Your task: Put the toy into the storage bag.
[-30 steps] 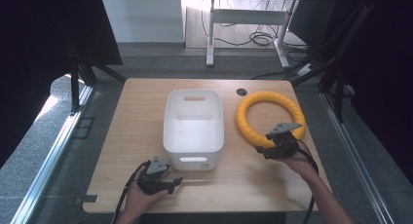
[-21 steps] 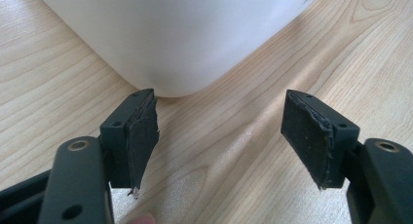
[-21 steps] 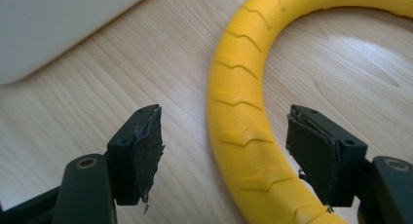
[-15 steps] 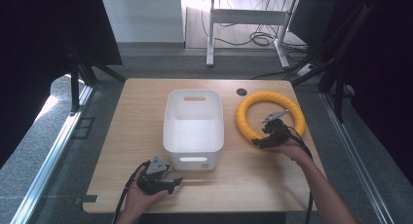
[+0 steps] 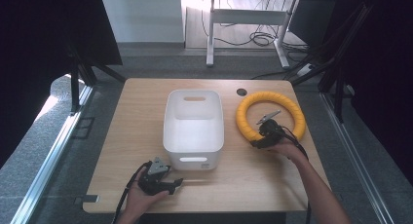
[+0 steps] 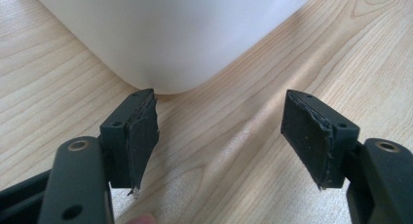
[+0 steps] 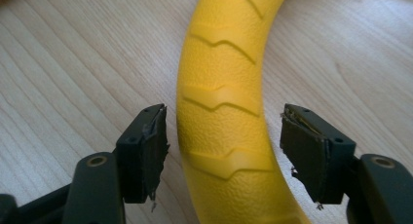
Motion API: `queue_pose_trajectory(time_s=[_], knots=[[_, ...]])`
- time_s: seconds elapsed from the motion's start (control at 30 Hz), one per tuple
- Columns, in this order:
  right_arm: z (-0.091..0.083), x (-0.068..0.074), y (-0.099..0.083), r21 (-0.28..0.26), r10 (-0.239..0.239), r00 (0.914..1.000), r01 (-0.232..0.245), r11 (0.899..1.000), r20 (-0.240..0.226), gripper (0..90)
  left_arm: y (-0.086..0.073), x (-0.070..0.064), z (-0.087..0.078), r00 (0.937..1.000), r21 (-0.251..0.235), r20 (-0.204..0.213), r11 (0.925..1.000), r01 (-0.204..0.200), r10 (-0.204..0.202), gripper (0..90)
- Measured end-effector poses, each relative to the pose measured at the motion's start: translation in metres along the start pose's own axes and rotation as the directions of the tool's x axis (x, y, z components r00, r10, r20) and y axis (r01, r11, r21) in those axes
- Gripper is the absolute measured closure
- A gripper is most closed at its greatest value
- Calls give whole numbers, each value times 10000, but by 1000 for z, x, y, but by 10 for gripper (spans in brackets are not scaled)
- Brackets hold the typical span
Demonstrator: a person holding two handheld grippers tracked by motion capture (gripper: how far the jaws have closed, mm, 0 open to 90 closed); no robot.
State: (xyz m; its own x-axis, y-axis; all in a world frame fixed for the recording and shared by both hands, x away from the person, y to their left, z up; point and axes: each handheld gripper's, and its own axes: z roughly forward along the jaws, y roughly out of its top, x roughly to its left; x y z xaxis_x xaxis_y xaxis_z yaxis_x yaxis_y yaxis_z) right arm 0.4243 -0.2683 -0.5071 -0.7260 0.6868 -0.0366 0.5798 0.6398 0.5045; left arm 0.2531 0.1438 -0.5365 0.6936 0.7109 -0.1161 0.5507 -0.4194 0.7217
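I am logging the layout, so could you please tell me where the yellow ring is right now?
In the high view the yellow ring lies flat on the table's right side, beside the white bin; the open right gripper straddles its near-left arc.

A light wooden tabletop (image 5: pixel 146 107) with a round dark cable hole (image 5: pixel 241 92) near its far edge stands on a grey carpeted floor (image 5: pixel 44 185). Metal rails (image 5: pixel 48 160) run along the floor at both sides. Black frame struts (image 5: pixel 80 73) and dark panels (image 5: pixel 44 34) flank the scene. Beyond, a white desk frame (image 5: pixel 210 34) stands over loose cables (image 5: pixel 253 38) on a floor lit by bright daylight.
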Motion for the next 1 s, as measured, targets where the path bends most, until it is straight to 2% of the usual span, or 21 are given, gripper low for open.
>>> queue_pose_trajectory(time_s=[0.27,0.5,0.67,0.8,0.9,1.0], knots=[[7,5,2,296,-326,9991,318,9991,285,418,0,0,1,10000,44,-12,10000,-56,57,297],[9,2,4,275,-74,10000,72,9996,67,470,0,-1,2,10000,91,-28,9999,-72,72,296],[9,0,9,658,-380,9992,387,9971,-124,497,0,-1,1,10000,86,-26,9999,-85,85,296],[5,1,11,325,-413,9990,417,9986,-148,503,0,0,2,10000,82,-28,9999,-75,75,296],[-7,0,15,-421,-234,9992,220,9989,-325,508,0,0,2,10000,93,-20,9999,-81,81,296],[-22,-2,19,-1184,92,9970,-182,9928,-767,512,0,-1,2,10000,86,-39,9999,-69,70,296]])
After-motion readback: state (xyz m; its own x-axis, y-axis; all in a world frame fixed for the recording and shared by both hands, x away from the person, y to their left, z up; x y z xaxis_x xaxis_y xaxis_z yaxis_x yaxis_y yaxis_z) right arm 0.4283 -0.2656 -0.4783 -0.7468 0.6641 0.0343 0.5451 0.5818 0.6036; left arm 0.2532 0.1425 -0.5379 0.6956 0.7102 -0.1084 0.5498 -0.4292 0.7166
